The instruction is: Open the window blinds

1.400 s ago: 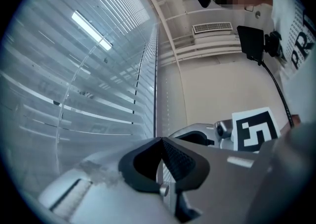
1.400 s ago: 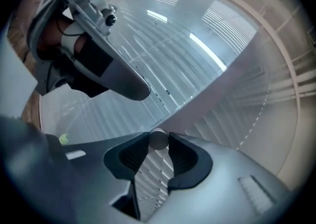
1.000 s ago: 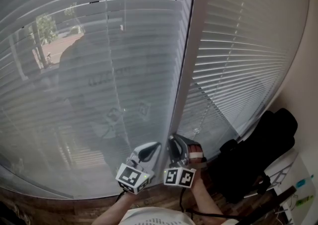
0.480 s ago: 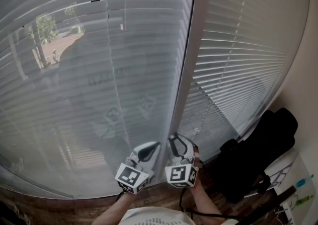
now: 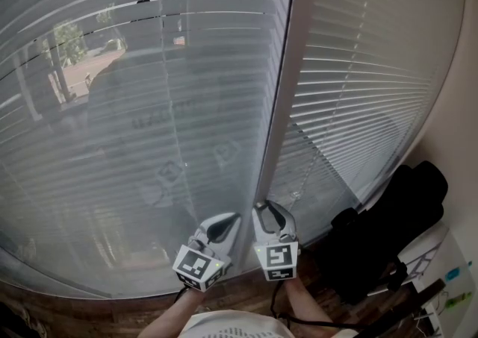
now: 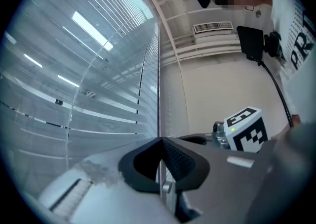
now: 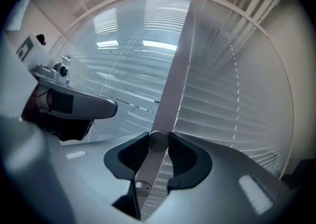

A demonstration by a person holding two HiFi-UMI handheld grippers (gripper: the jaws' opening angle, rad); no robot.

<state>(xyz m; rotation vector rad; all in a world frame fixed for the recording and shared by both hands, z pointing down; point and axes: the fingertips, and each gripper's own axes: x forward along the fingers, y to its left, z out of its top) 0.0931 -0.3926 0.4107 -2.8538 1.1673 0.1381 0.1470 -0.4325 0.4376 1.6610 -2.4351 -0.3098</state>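
Note:
Two white slatted blinds cover the window: a wide left blind (image 5: 149, 105) and a right blind (image 5: 358, 83), with a pale upright frame post (image 5: 280, 90) between them. Low down by that post, my right gripper (image 5: 264, 210) is shut on a pale round tilt wand (image 7: 157, 142), which runs slantwise between its pads (image 7: 180, 156). The left blind's slats stand partly tilted, and trees and a street show through them. My left gripper (image 5: 230, 220) is beside it on the left. Its jaw tips (image 6: 160, 140) meet, and I see nothing held between them.
A black chair (image 5: 388, 232) stands at the lower right under the right blind, with a white unit (image 5: 448, 273) beyond it. Brown wood (image 5: 45, 310) runs along below the window. A thin cord with a bead (image 5: 296, 196) hangs in front of the right blind.
The right gripper has rolled on the wand, so its marker cube now faces me squarely. The left blind's slats have tilted further open, showing more of the outside. The left gripper has stayed put.

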